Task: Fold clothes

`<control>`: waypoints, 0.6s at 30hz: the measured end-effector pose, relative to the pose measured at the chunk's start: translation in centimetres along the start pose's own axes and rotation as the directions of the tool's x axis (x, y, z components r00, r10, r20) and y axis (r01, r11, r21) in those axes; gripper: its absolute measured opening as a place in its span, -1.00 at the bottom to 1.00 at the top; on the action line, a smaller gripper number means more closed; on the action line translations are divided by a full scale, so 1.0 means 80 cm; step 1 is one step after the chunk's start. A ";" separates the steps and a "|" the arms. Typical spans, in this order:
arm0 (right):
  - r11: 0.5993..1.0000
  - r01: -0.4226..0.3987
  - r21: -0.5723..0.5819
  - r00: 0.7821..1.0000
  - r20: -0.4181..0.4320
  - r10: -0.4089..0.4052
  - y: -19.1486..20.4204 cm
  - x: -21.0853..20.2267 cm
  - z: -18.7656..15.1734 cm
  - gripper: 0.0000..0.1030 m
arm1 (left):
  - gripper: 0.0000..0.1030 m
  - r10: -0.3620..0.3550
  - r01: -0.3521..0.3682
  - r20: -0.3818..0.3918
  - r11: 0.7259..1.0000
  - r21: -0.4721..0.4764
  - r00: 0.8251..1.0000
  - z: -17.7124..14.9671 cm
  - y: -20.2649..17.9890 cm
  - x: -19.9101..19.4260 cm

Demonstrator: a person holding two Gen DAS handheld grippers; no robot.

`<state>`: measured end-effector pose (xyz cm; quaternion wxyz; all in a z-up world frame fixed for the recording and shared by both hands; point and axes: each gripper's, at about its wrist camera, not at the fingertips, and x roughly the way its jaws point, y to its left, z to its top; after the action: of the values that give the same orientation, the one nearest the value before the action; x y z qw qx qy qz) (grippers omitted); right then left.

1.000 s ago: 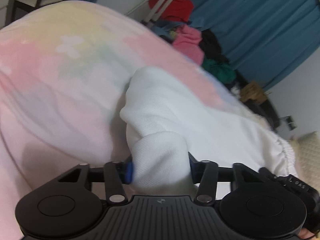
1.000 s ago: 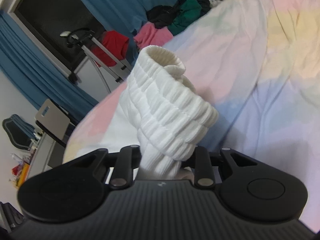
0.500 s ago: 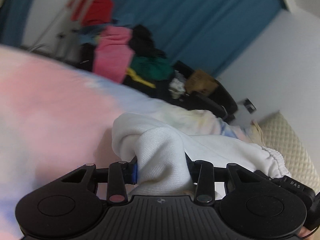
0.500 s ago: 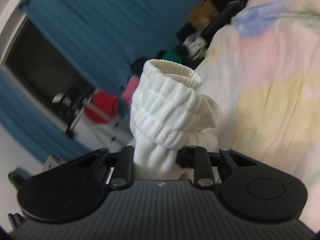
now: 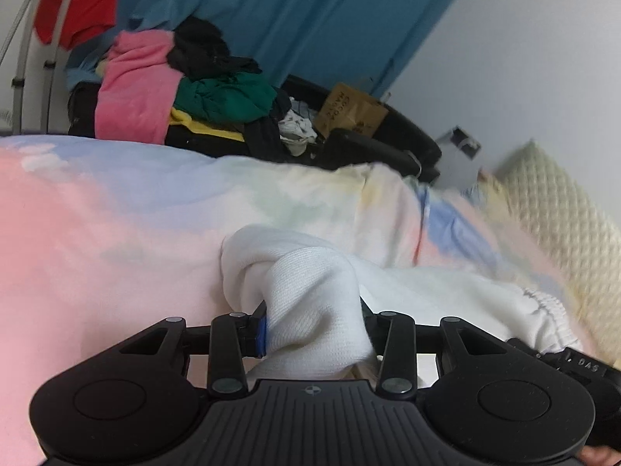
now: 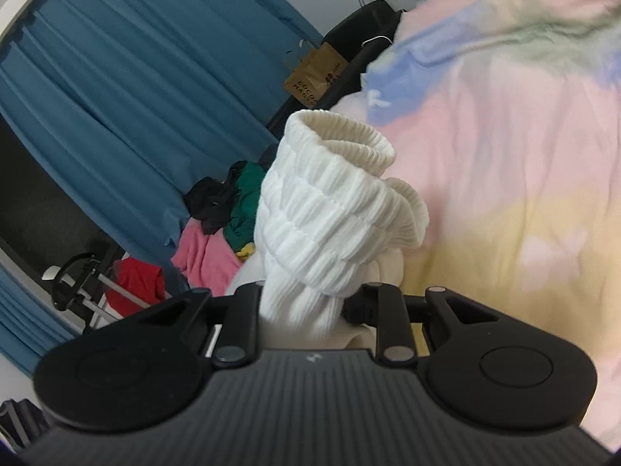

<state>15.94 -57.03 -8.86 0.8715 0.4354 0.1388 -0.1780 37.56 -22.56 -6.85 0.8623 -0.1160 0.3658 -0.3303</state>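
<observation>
A white sweatshirt (image 5: 446,295) lies on a pastel tie-dye bedspread (image 5: 116,233). My left gripper (image 5: 312,326) is shut on a bunched fold of its plain white fabric, low over the bed; the garment trails right to a gathered hem (image 5: 543,306). In the right wrist view my right gripper (image 6: 306,310) is shut on the sweatshirt's ribbed cuff (image 6: 330,209), which stands up bunched above the fingers. The fingertips of both grippers are hidden by cloth.
A pile of pink, green and black clothes (image 5: 186,89) sits beyond the bed's far edge, by blue curtains (image 5: 291,7). A brown paper bag (image 5: 349,110) and a drying rack with a red garment (image 5: 73,7) stand there. A quilted cream pillow (image 5: 555,209) lies at right.
Both grippers have swung with the sweatshirt held: the views turned from the bed's middle toward the curtains and clothes pile. The grips have not changed.
</observation>
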 end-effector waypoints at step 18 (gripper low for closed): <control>0.974 0.208 0.085 0.965 -0.182 -0.190 -0.056 -0.034 -0.066 -0.25 | 0.48 0.147 -0.143 -0.008 0.971 0.191 0.989 -0.071 -0.016 -0.048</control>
<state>11.14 -54.71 -14.05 0.8103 0.4773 0.2474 -0.2333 30.95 -20.80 -8.18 0.8872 -0.0026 0.3494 -0.3011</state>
